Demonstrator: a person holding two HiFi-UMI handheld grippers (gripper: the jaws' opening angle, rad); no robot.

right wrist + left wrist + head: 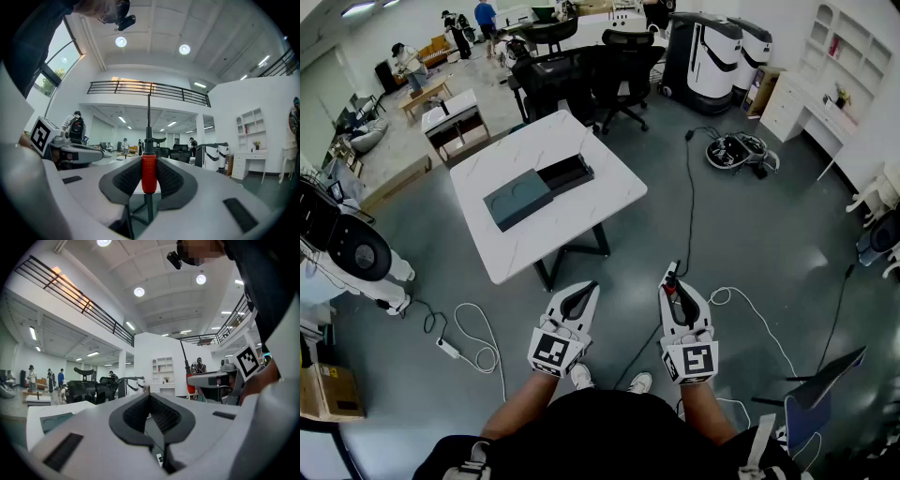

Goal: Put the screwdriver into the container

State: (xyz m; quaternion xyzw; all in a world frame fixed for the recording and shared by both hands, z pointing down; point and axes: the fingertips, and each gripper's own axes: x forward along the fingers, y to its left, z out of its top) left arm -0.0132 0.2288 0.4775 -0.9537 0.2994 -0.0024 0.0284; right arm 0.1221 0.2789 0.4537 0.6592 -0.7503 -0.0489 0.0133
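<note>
A screwdriver with a red handle is clamped between the pads of my right gripper, and its thin shaft points out past the fingertips. My left gripper is shut with nothing in it, its tips meeting. I hold both grippers low in front of my body, above the grey floor and short of the table. Ahead, on the white table, lies the container, an open black tray with a slate-grey lid beside it. In the left gripper view the lid shows at the left.
Black office chairs and two white machines stand behind the table. A white robot base stands at the left. Cables and a power strip lie on the floor near my feet. A small device sits to the right.
</note>
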